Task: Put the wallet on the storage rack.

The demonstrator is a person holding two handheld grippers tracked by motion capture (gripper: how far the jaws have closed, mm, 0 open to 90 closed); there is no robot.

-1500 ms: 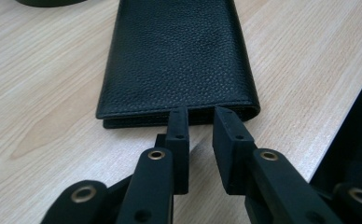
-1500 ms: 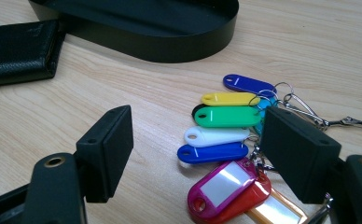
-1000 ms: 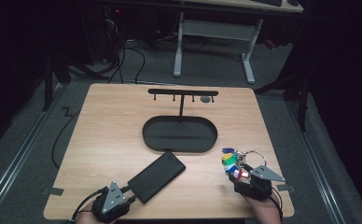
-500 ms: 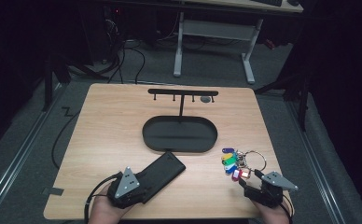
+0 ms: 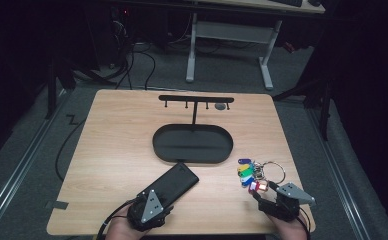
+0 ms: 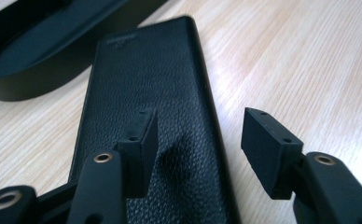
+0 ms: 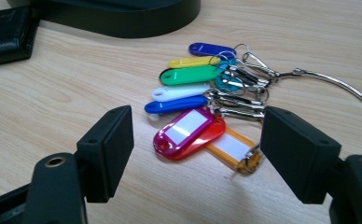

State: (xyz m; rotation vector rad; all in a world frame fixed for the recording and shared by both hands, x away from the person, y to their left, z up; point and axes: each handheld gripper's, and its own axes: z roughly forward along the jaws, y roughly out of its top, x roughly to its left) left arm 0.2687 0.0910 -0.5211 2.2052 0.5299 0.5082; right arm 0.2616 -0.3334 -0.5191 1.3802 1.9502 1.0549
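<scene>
black leather wallet (image 6: 146,107): long, flat, grained, lying diagonally on the surface, far corner just beside the oval tray | key ring (image 7: 207,88): blue, yellow, green, white, red, orange tags fanned out flat on the surface, metal loop at one side

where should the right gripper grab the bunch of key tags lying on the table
Probably the red tag nearest the right gripper. It lies flat on the table, long axis toward the ring, between the open fingers. Come down from above on the near side and pinch across its narrow width.
</scene>
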